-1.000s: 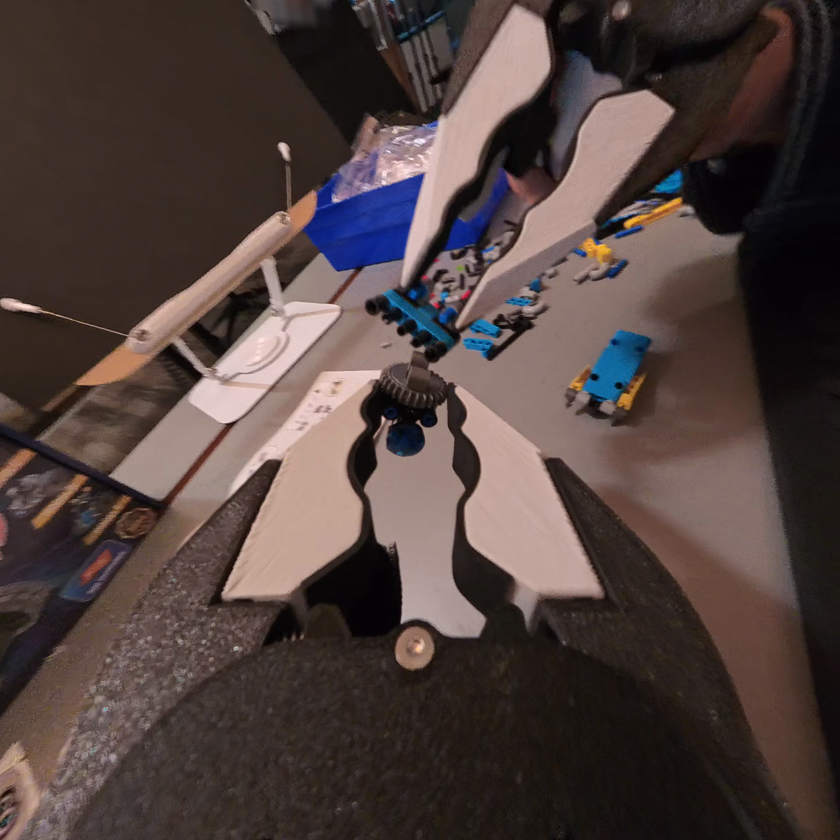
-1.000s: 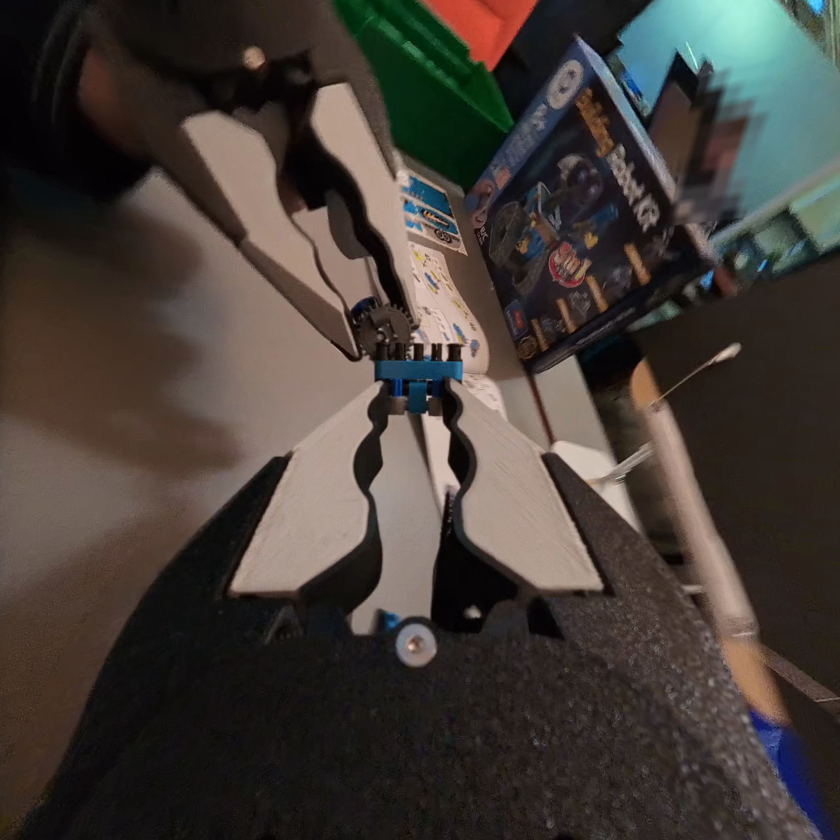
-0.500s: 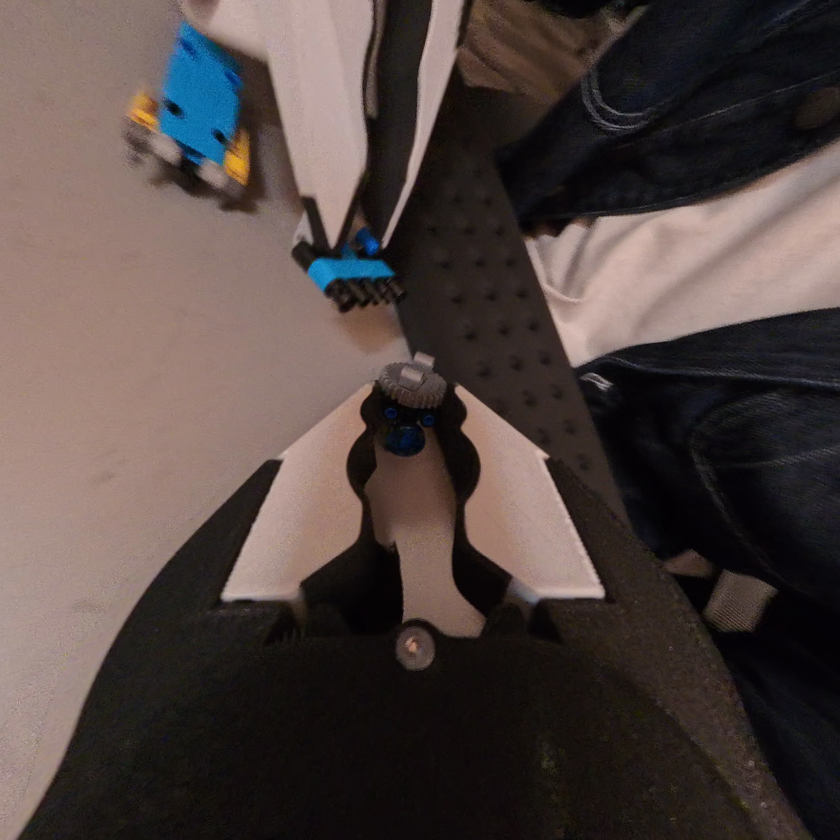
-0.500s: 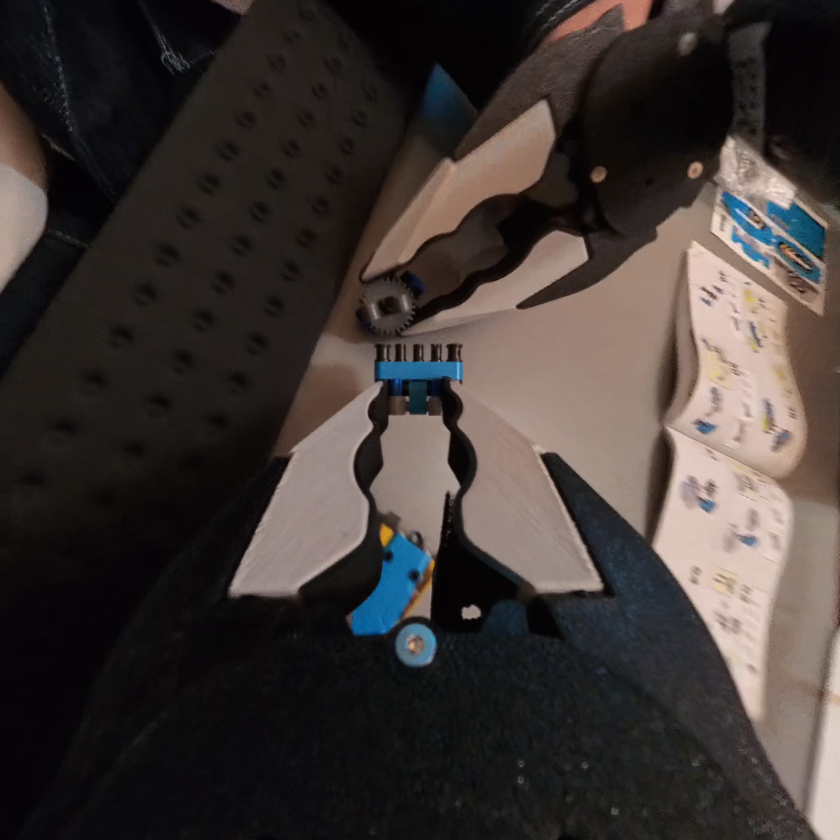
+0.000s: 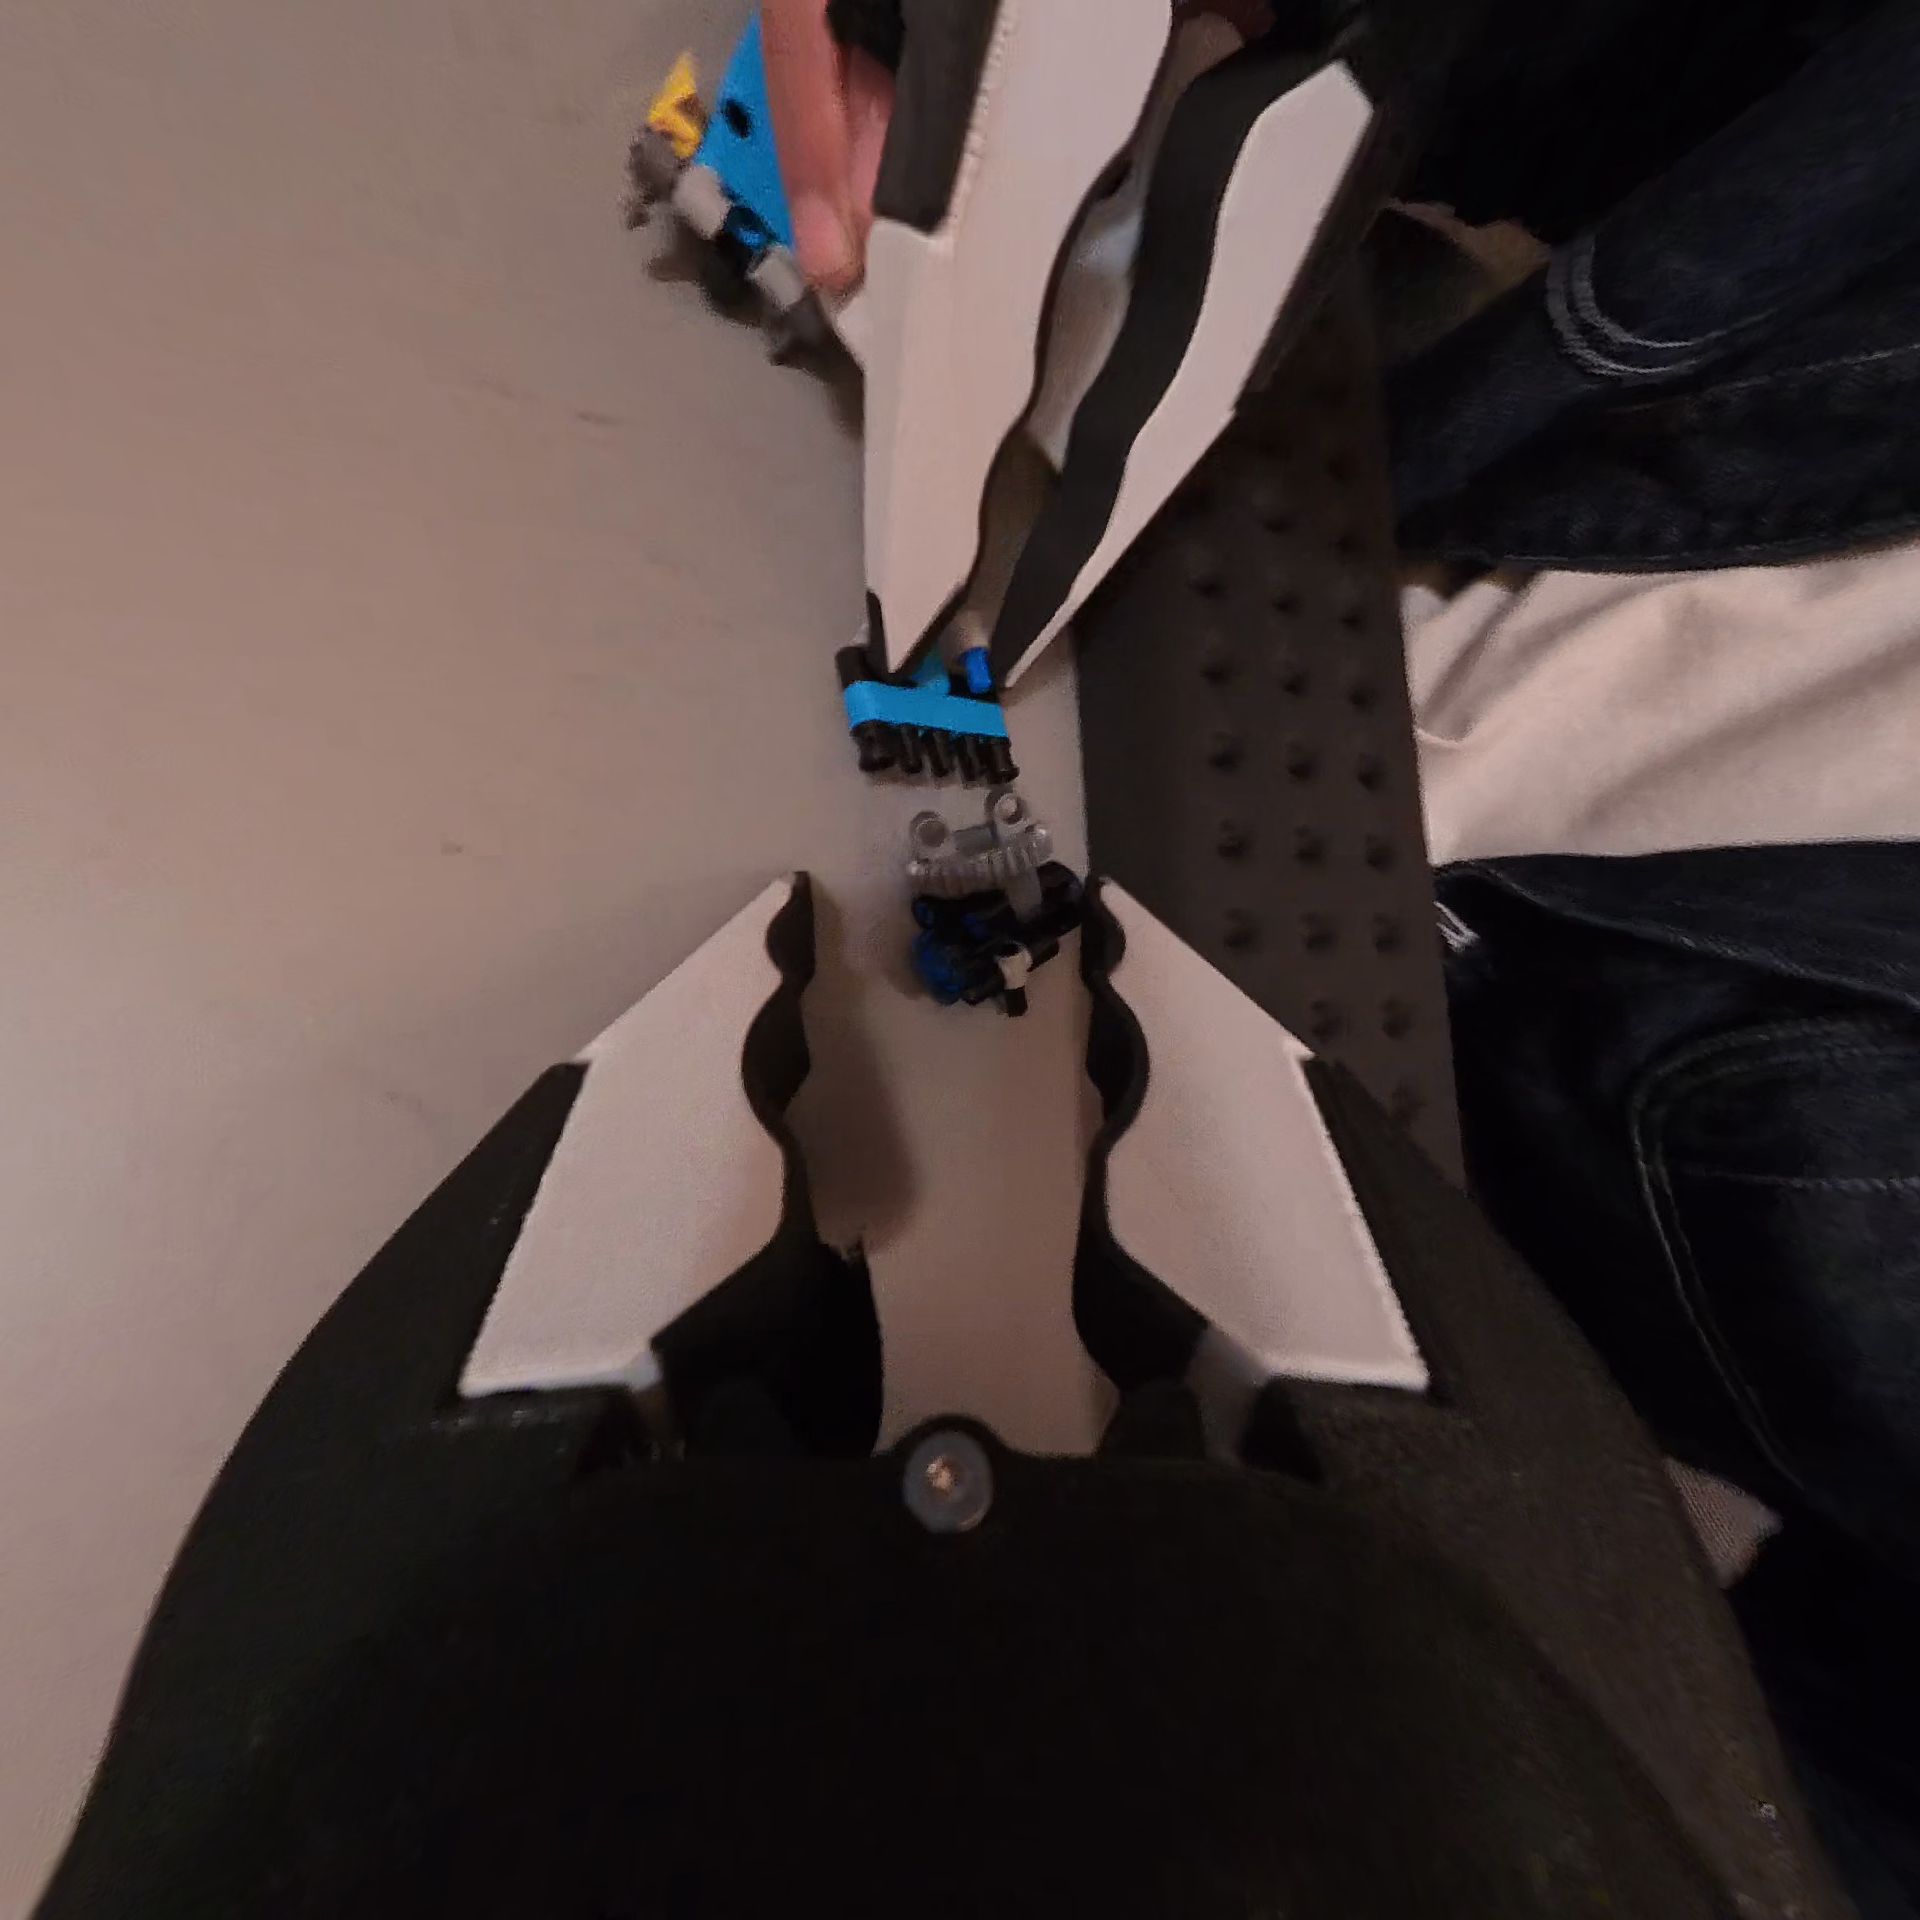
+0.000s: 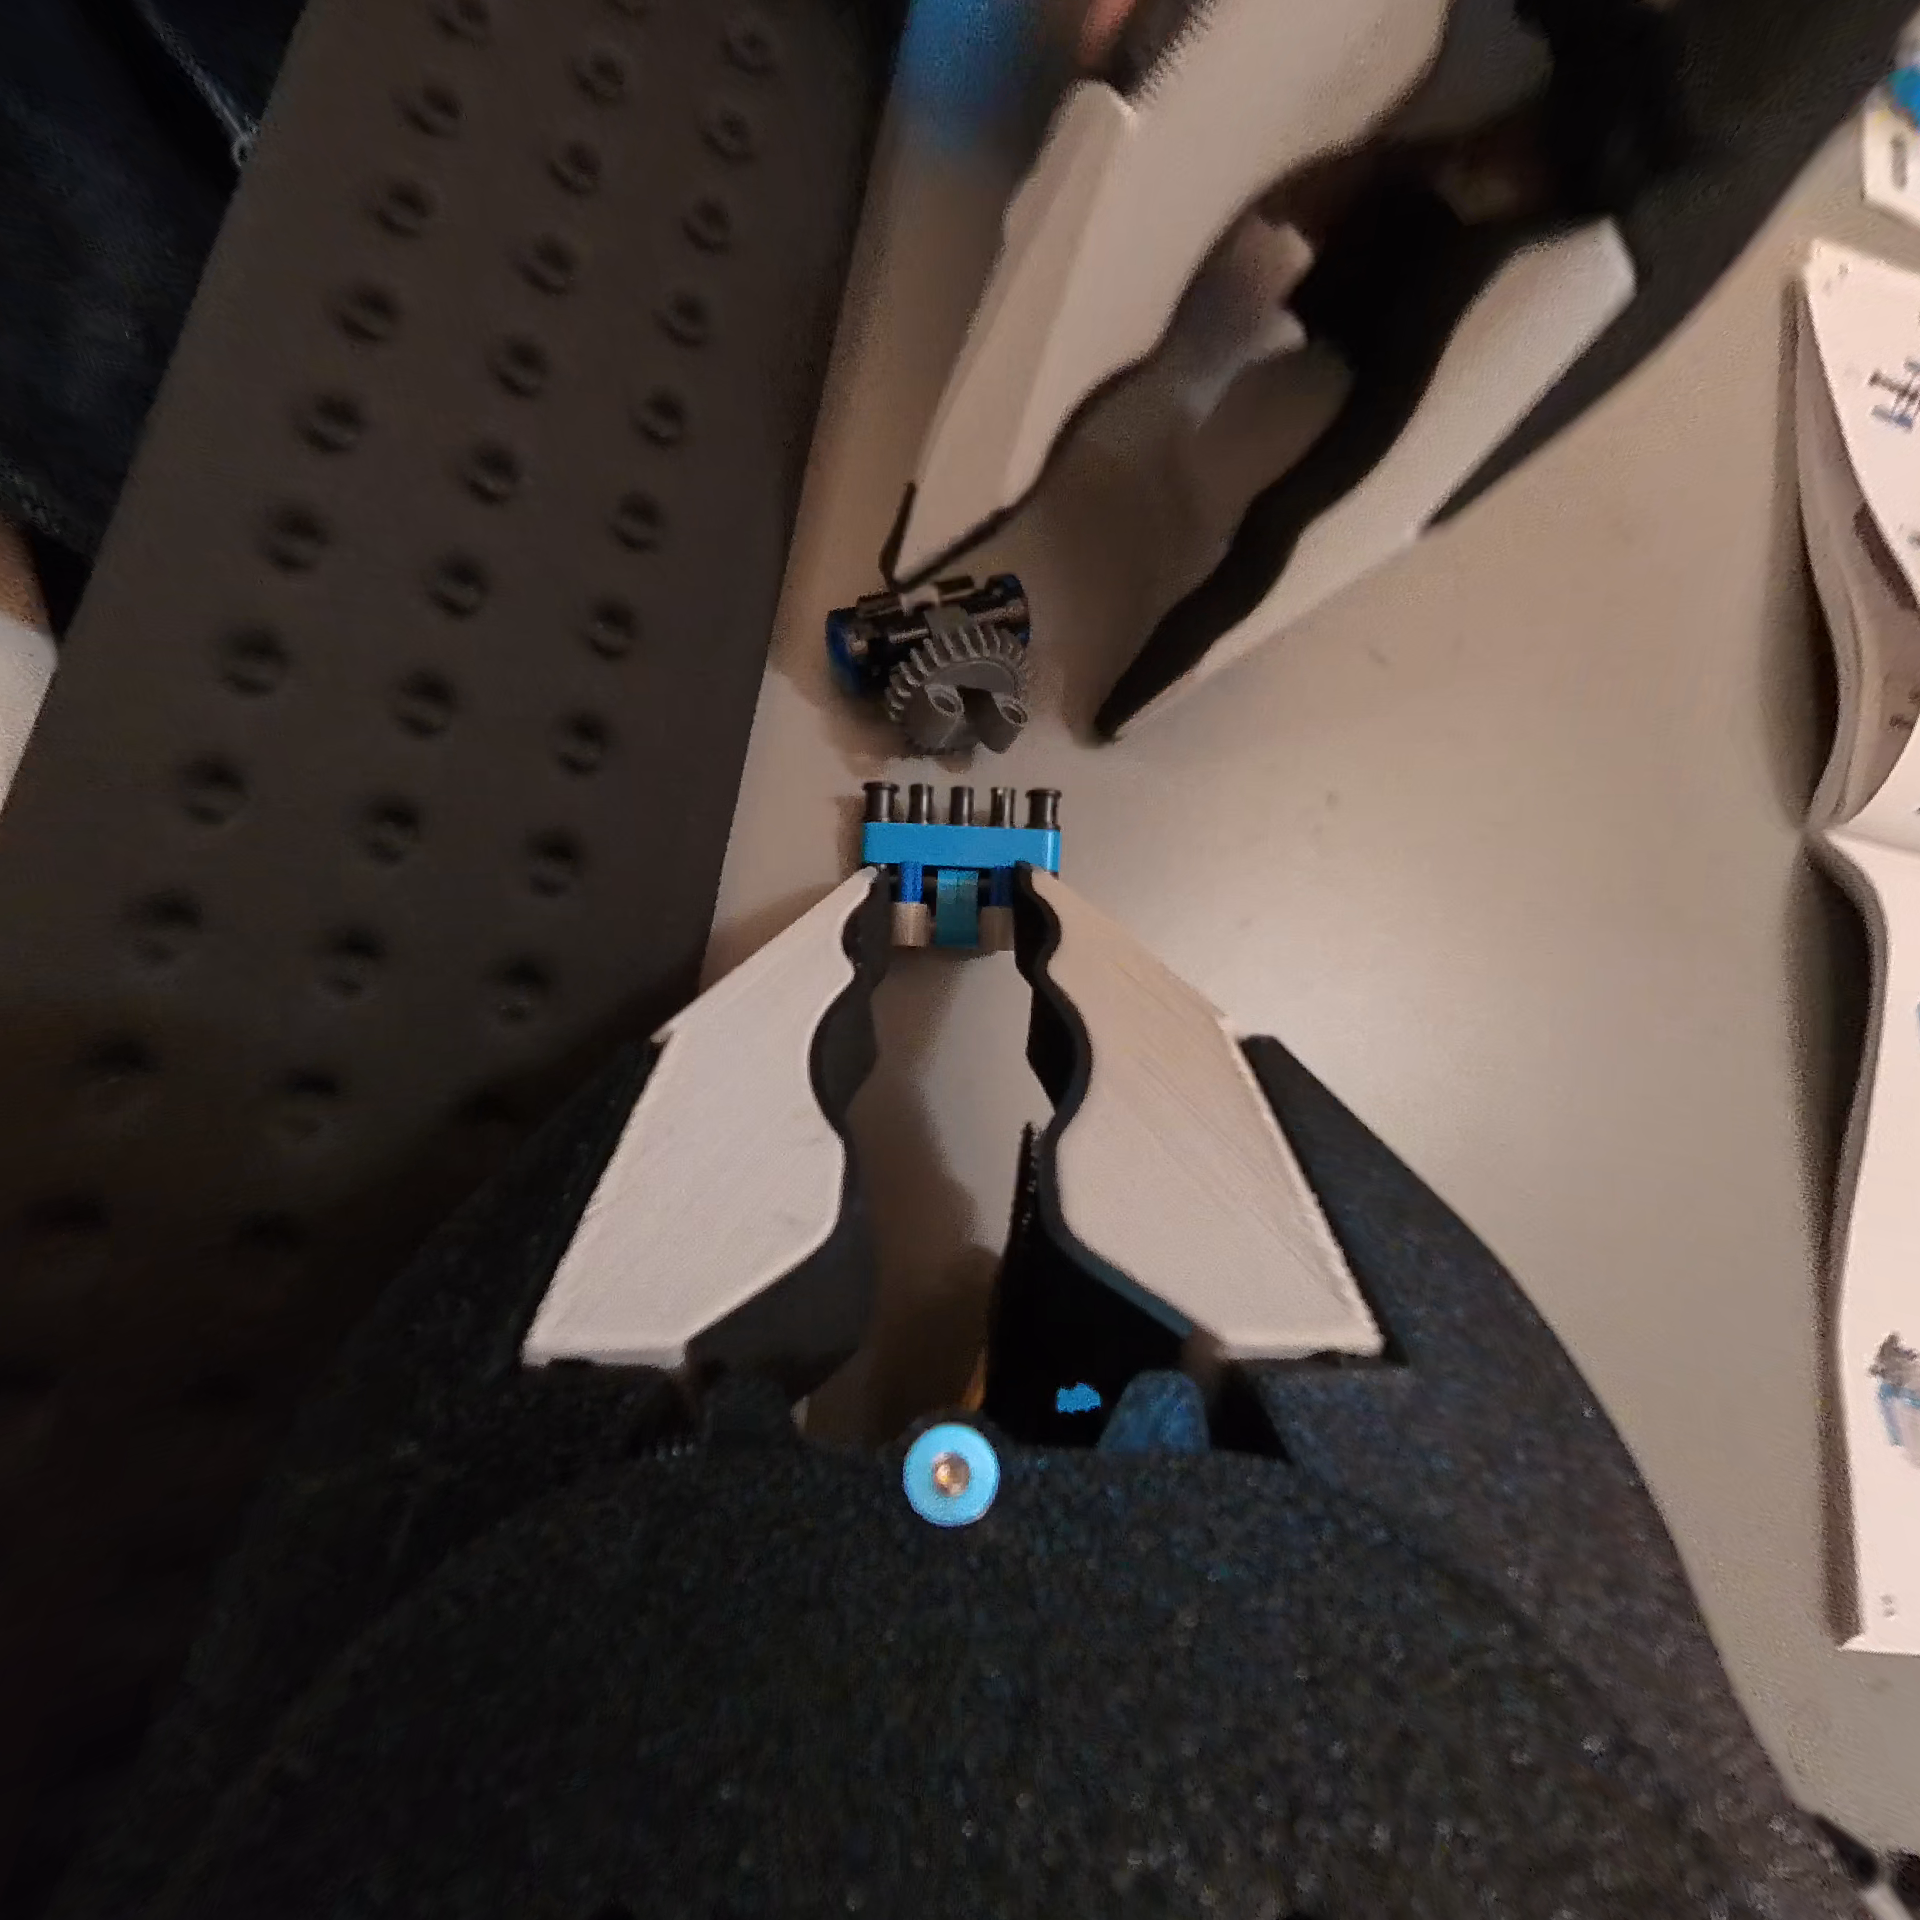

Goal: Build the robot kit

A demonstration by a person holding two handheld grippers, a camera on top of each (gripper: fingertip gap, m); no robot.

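My left gripper (image 5: 948,891) is open, and a small assembly with a grey gear and black and blue pins (image 5: 982,906) lies on the grey table between its fingertips, close to the right-hand finger. My right gripper (image 6: 948,891) is shut on a blue beam with a row of black pins (image 6: 961,840). It holds the beam just short of the gear assembly (image 6: 940,670), pins pointing at the gear. In the left wrist view the beam (image 5: 925,722) and the right gripper (image 5: 940,649) come in from the top.
A black strip with rows of holes (image 5: 1257,727) runs along the table edge, also in the right wrist view (image 6: 416,520). A person in dark denim (image 5: 1714,1039) is beyond it. A blue and yellow assembly (image 5: 743,156) lies farther off. An open booklet (image 6: 1870,1039) lies at the right. Tip to tip, the grippers are about 4 centimetres apart.
My left gripper has opened and let go of the gear assembly, which now lies on the table. My right gripper still holds the blue beam, now closer to the gear.
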